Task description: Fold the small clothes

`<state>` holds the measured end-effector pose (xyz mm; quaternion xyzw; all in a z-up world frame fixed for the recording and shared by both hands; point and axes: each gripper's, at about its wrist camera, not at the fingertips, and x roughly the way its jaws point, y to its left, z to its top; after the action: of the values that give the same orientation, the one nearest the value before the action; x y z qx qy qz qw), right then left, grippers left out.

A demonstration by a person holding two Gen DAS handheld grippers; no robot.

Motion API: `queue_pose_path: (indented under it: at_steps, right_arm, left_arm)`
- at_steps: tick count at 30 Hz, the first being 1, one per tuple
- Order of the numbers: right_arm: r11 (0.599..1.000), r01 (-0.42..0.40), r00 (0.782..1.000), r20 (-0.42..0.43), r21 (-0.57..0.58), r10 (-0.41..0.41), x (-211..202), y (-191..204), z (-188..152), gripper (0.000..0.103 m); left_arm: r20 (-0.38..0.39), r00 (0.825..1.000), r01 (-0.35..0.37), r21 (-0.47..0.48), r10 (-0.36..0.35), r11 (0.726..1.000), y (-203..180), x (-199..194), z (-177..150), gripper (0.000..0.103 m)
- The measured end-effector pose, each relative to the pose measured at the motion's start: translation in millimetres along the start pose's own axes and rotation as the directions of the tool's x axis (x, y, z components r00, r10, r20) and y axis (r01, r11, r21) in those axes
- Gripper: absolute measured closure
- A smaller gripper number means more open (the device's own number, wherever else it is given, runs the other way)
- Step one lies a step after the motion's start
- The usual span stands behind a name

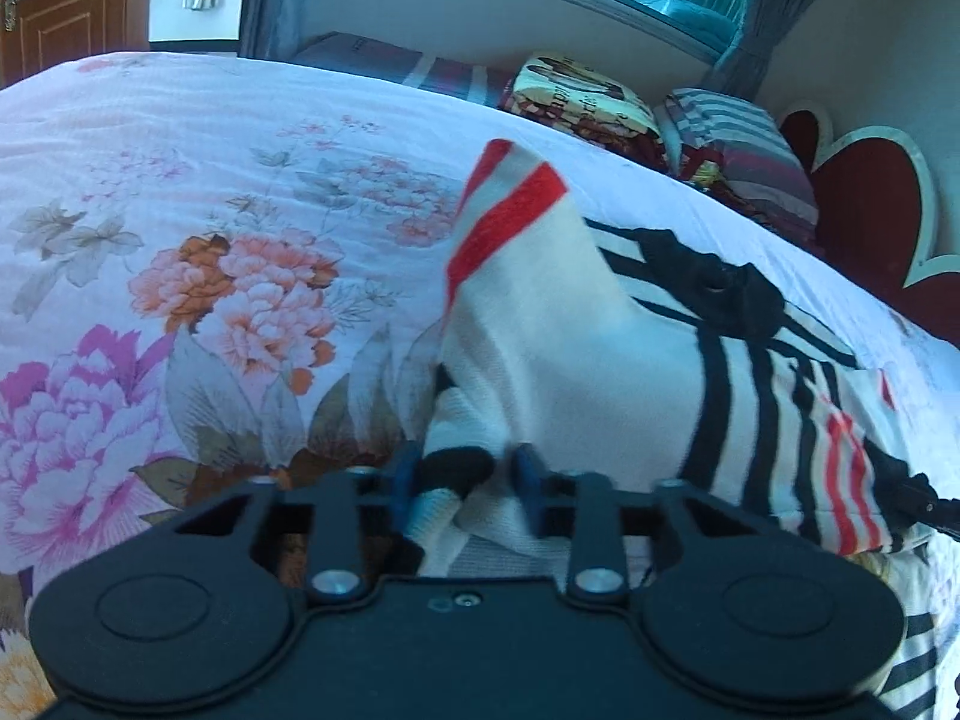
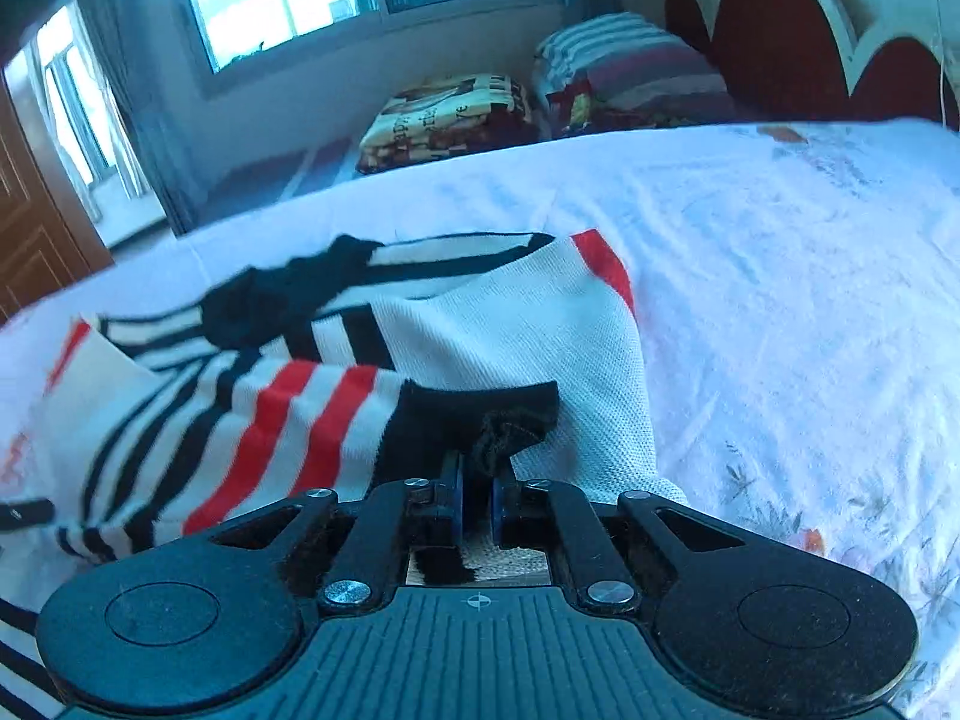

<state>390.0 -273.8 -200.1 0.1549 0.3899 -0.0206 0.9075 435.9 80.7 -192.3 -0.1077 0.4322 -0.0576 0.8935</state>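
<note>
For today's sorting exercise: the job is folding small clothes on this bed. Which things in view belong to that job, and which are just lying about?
Belongs to the job:
- striped knit garment, white with black and red bands
- left gripper, pinching its fabric
- right gripper, shut on its black edge
- floral bedspread, the work surface

Just lying about:
- printed folded blanket
- striped pillow
- red headboard
- curtains

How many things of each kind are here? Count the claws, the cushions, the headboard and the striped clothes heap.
Claws: 2 (left claw, right claw)
Cushions: 2 (printed cushion, striped cushion)
Headboard: 1
Clothes heap: 1, its pieces cannot be told apart
Total: 6
</note>
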Motion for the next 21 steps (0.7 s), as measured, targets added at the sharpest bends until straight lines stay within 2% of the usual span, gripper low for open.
queue_pose_path:
  at_steps: [1,3,5,7,9,11,13,14,16,19,21]
  right_arm:
    - [1.000,-0.001,1.000,0.004,0.013,0.001,-2.9,-2.1,2.0,0.087]
    - [0.998,0.057,0.998,0.037,-0.006,-0.057,-11.0,-2.5,5.6,0.075]
    - [0.994,0.103,0.991,0.089,-0.035,-0.099,-19.8,-2.5,7.1,0.074]
    - [0.997,0.075,0.992,0.109,-0.035,-0.070,-23.7,-2.3,9.4,0.074]
    - [0.999,0.025,0.995,0.094,-0.045,-0.020,-20.5,3.5,10.7,0.074]
    - [0.998,0.015,0.998,0.064,-0.066,-0.011,-12.2,9.8,9.2,0.074]
    - [0.997,0.020,0.999,0.044,-0.075,-0.017,-4.8,13.4,6.1,0.074]
    - [0.997,0.013,0.999,0.042,-0.073,-0.010,-3.0,14.5,6.1,0.074]
    - [0.997,0.004,0.999,0.047,-0.081,0.000,-1.8,18.1,7.8,0.074]
    - [0.994,0.007,0.999,0.049,-0.107,-0.002,3.6,23.9,11.8,0.074]
    - [0.994,0.013,0.999,0.051,-0.109,-0.007,8.4,24.9,14.3,0.074]
  left_arm:
    - [0.002,1.000,-0.004,0.004,0.004,1.000,-0.9,-0.4,0.5,0.080]
    - [0.008,1.000,0.003,-0.008,-0.003,1.000,1.7,-2.4,0.4,0.083]
    - [0.004,0.999,0.035,-0.034,-0.035,0.999,9.6,-1.4,0.0,0.081]
    - [-0.004,0.999,0.041,-0.054,-0.042,0.998,15.0,-0.3,1.3,0.073]
    - [-0.003,1.000,0.030,-0.082,-0.030,0.996,17.0,-5.0,5.5,0.071]
    - [0.025,1.000,0.016,-0.080,-0.014,0.997,14.9,-13.5,10.5,0.068]
    - [0.042,0.999,0.005,-0.071,-0.002,0.997,10.8,-16.2,18.1,0.027]
    - [0.048,0.999,-0.006,-0.074,0.009,0.997,8.9,-14.9,22.6,0.004]
    - [0.075,0.997,-0.009,-0.059,0.014,0.998,4.1,-10.4,32.8,0.007]
    - [0.059,0.998,-0.002,-0.035,0.005,0.999,0.4,10.9,51.0,0.011]
    - [0.041,0.999,-0.003,-0.040,0.004,0.999,2.3,28.1,61.8,0.022]
